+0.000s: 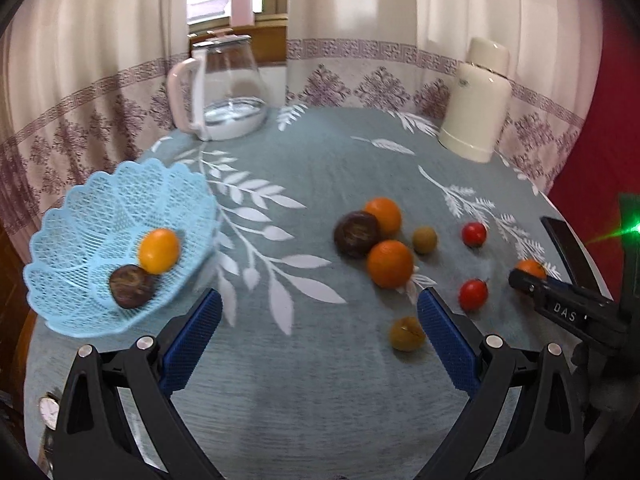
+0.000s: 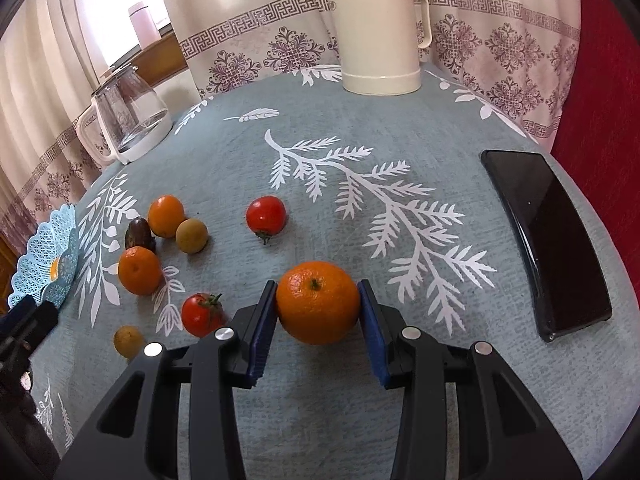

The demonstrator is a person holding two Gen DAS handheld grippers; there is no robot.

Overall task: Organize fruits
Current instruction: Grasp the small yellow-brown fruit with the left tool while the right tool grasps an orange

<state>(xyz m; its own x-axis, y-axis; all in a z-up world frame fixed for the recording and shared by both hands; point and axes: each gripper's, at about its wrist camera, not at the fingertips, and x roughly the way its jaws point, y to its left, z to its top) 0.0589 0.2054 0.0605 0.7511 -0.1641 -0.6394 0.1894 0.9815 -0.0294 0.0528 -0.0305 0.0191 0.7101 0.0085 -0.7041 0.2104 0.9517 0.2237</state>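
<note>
Right tongs [image 2: 319,308] clamped on an orange [image 2: 318,307] resting on the tabletop [image 2: 320,420], blue pads [image 2: 264,328] touching both its sides. Left tongs [image 1: 319,326] spread wide, holding nothing, above bare cloth. Just beyond, loose on the tabletop: tomatoes [image 1: 473,294], small brownish fruits [image 1: 407,333], two more oranges [image 1: 390,263]. Further left, blue basket [image 1: 100,208] with a yellow-orange fruit [image 1: 158,250] and a dark one [image 1: 132,286] inside. At the far edge, glass kettle [image 1: 224,88] and cream flask [image 1: 478,108].
</note>
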